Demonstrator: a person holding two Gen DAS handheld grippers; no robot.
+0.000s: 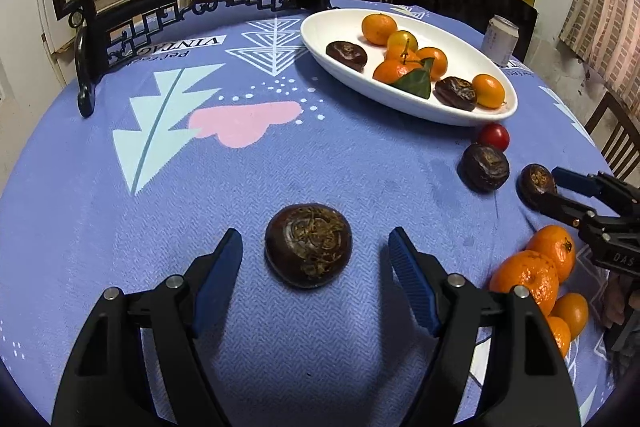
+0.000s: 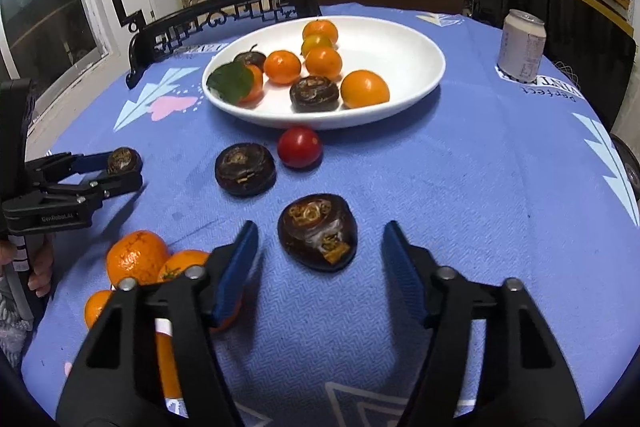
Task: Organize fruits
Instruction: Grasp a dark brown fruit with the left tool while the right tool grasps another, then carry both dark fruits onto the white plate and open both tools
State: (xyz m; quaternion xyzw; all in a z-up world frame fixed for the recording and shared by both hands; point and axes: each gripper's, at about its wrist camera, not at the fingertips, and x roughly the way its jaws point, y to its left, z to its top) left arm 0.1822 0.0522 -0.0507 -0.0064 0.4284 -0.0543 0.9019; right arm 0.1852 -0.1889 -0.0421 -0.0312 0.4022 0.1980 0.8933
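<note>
A dark water chestnut (image 1: 308, 245) lies on the blue cloth between the fingers of my left gripper (image 1: 315, 231), which stands open with a gap on each side. My right gripper (image 2: 320, 227) is also open around a second chestnut (image 2: 318, 231), its pads clear of it. Each gripper shows in the other's view: the right gripper (image 1: 546, 187) at the right edge, the left gripper (image 2: 126, 173) at the left edge. A white oval plate (image 2: 320, 121) behind holds several oranges and two chestnuts. A third chestnut (image 2: 245, 169) and a red cherry tomato (image 2: 300, 146) lie in front of the plate.
Several mandarins (image 2: 138, 257) are piled near the cloth's front edge between the grippers. A drink can (image 2: 522, 45) stands at the back right. A black carved stand (image 1: 192, 11) with an oval painting rises behind the plate. A person's hand (image 2: 40, 267) holds the left gripper's handle.
</note>
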